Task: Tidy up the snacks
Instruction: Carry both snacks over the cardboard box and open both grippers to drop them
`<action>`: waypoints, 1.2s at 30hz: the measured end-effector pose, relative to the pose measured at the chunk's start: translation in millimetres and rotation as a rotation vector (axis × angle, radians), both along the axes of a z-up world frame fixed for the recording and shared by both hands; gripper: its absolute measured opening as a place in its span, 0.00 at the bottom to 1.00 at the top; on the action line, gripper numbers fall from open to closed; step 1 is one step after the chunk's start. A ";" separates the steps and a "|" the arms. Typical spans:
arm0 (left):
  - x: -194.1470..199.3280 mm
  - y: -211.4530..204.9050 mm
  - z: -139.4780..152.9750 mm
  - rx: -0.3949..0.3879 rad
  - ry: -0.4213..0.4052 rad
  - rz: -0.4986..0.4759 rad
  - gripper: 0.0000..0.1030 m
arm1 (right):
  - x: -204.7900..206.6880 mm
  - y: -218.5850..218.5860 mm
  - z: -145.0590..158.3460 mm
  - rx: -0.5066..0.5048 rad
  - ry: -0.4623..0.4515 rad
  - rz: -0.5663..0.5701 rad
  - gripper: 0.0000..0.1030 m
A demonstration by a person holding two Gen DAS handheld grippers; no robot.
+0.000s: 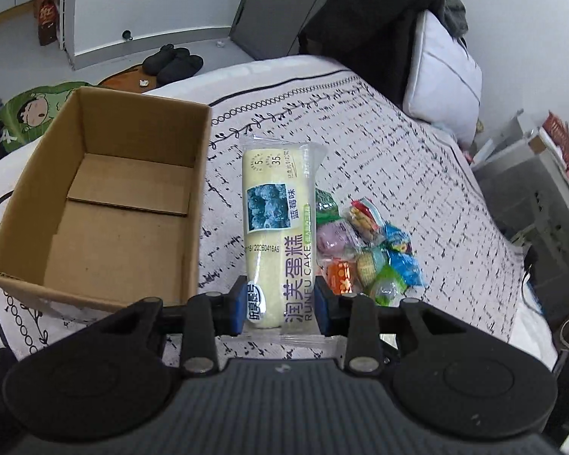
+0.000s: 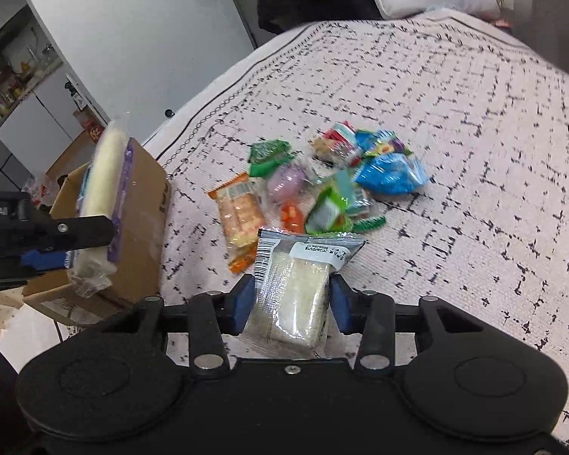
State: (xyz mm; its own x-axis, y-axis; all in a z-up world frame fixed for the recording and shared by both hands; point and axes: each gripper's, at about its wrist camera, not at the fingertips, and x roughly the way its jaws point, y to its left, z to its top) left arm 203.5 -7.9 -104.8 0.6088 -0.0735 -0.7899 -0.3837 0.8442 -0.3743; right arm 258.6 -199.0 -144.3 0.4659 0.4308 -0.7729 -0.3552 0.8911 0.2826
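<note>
Clearly both hands are loaded for the cardboard box (image 1: 106,204) on the bed (image 1: 398,159): the left hand-held gripper (image 1: 282,309) pinches the long cake pack (image 1: 277,227) by its near end, its long axis pointing straight ahead, just beside the box; the right hand-held gripper (image 2: 290,305) pinches a short sandwich pack (image 2: 296,288), barcode end forward, above the remaining snack pile (image 2: 334,182)

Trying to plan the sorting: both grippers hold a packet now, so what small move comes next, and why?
Probably swing the left gripper sideways over the open cardboard box and let go there. It holds the long cake packet clear of the bedspread, the box sits right beside it, empty, and the loose snack pile waits.
</note>
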 end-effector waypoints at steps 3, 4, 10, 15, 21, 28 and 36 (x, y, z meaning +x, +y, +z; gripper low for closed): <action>-4.2 10.2 0.5 -0.029 -0.021 0.007 0.33 | -5.8 13.1 12.3 -0.006 -0.018 0.003 0.40; -5.5 13.3 1.6 -0.036 -0.028 0.008 0.33 | -7.4 16.7 16.2 -0.004 -0.026 0.000 0.40; -16.0 28.6 13.6 -0.029 -0.093 0.006 0.33 | -13.8 36.4 36.0 0.008 -0.066 -0.018 0.40; -18.6 44.0 11.5 -0.036 -0.111 0.021 0.33 | -15.9 51.3 44.8 0.012 -0.086 -0.033 0.40; -20.4 67.6 12.3 -0.065 -0.129 0.071 0.33 | -17.4 76.1 54.3 0.021 -0.105 -0.024 0.40; -26.2 102.2 16.1 -0.087 -0.146 0.181 0.33 | -14.5 108.8 63.1 0.043 -0.125 0.023 0.40; -34.1 133.4 16.9 -0.077 -0.158 0.274 0.33 | -10.1 139.6 67.1 0.082 -0.146 0.085 0.40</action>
State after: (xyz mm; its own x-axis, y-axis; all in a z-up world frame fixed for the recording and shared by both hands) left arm 169.4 125.5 -88.0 0.7290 0.0538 -0.6824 -0.5245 0.6845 -0.5063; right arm 248.5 -59.3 -77.2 0.5295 0.5323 -0.6605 -0.4712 0.8320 0.2929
